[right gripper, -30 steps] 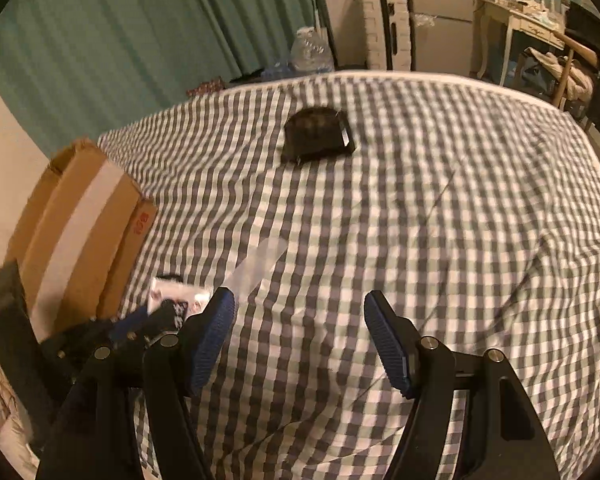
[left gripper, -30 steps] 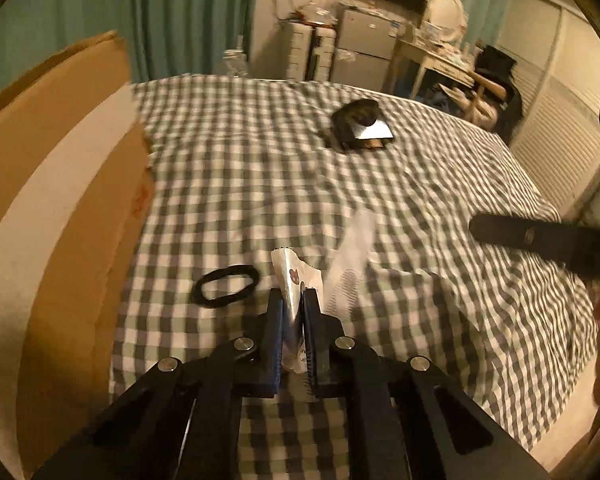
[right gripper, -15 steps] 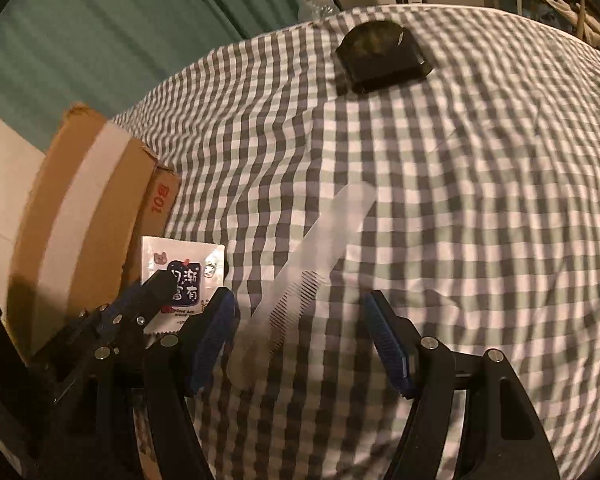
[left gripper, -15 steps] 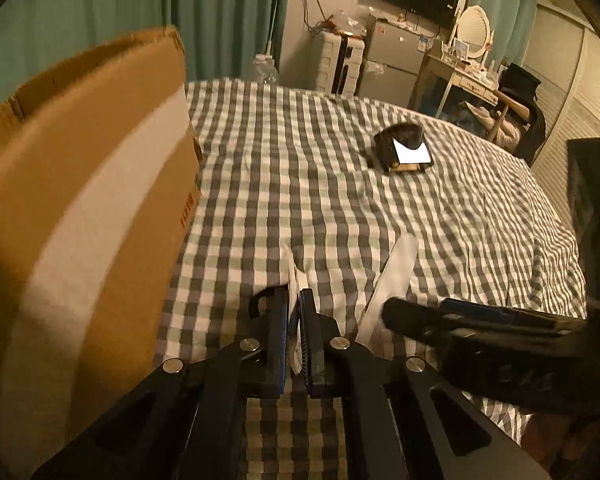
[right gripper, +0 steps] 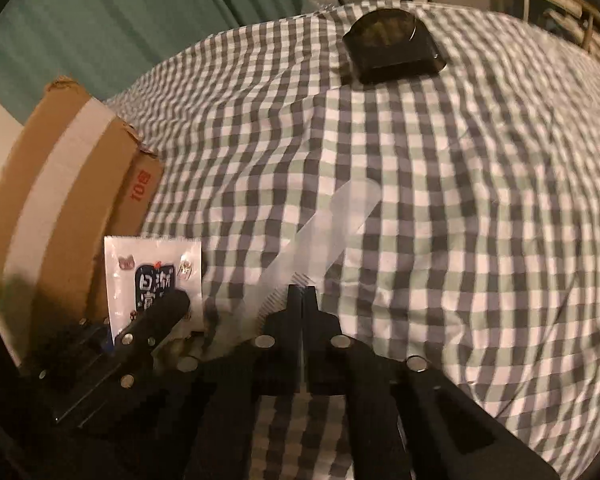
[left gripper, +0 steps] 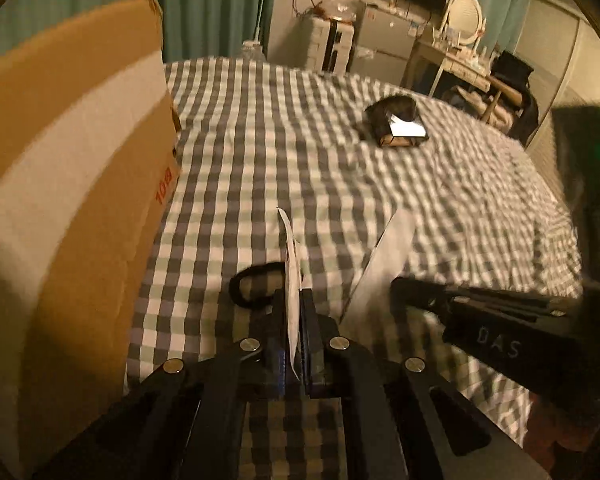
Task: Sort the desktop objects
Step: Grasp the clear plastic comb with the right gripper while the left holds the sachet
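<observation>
Glossy plastic sachet (right gripper: 152,276) — frosted plastic sleeve (right gripper: 332,224) — matt cardboard box (left gripper: 68,184).

Sachet (left gripper: 291,276) between left tongs (left gripper: 294,320)

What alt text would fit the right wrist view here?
The right gripper is shut on the near end of a translucent plastic comb lying on a checked cloth. To its left the left gripper holds up a small printed packet beside a cardboard box; a dark case sits farther back.
</observation>
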Action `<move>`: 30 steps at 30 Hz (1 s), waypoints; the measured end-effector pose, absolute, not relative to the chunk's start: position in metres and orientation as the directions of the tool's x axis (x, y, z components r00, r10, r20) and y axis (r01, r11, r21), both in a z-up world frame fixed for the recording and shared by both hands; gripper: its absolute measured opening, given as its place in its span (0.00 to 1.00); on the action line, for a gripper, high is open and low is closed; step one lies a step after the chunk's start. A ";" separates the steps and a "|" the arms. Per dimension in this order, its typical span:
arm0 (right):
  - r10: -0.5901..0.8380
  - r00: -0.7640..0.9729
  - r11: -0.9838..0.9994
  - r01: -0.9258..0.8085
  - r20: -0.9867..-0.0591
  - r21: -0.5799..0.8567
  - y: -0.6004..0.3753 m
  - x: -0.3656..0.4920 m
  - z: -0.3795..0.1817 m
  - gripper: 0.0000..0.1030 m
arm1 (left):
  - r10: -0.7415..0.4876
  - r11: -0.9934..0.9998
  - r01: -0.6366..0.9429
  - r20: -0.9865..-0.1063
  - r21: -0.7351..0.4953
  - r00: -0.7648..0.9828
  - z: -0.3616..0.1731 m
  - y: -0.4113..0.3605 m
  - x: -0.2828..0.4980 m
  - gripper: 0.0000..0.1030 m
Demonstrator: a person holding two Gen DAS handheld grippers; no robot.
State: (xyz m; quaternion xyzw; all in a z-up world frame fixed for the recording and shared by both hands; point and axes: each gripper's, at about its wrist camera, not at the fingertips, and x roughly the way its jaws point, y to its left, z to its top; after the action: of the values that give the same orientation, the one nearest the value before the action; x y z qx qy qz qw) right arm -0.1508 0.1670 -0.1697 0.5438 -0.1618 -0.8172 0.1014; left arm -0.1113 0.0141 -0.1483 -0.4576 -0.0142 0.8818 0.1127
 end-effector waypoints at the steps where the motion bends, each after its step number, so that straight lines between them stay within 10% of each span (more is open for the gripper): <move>1: -0.366 -0.372 -0.917 -0.014 -0.853 0.399 0.166 -0.152 -0.172 0.00 | 0.214 -0.974 -0.186 -0.804 -0.130 -0.554 -0.147 0.014 -0.111 0.06; 9: -0.451 -0.355 -0.866 -0.049 -0.819 0.498 0.168 -0.151 -0.182 0.01 | 0.194 -0.978 -0.170 -0.844 -0.123 -0.499 -0.165 0.010 -0.111 0.06; 14: -0.535 -0.367 -0.804 -0.057 -0.761 0.592 0.169 -0.153 -0.184 0.37 | 0.187 -0.978 -0.176 -0.850 -0.113 -0.493 -0.170 0.011 -0.112 0.06; 20: -0.534 -0.395 -0.803 -0.038 -0.748 0.594 0.160 -0.166 -0.185 0.39 | 0.193 -0.977 -0.172 -0.848 -0.123 -0.493 -0.171 0.012 -0.112 0.06; 25: -0.582 -0.403 -0.759 -0.043 -0.707 0.649 0.163 -0.172 -0.192 0.04 | 0.195 -0.977 -0.176 -0.846 -0.122 -0.497 -0.171 0.013 -0.112 0.06; 30: -0.630 -0.401 -0.719 -0.022 -0.664 0.695 0.160 -0.170 -0.193 0.04 | 0.197 -0.977 -0.172 -0.846 -0.126 -0.496 -0.172 0.014 -0.112 0.06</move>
State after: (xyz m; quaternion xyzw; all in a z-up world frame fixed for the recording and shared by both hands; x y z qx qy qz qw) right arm -0.1696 0.1603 -0.1931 0.5105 -0.3194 -0.7738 0.1967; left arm -0.1116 0.0135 -0.1716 -0.4905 -0.0126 0.8648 0.1067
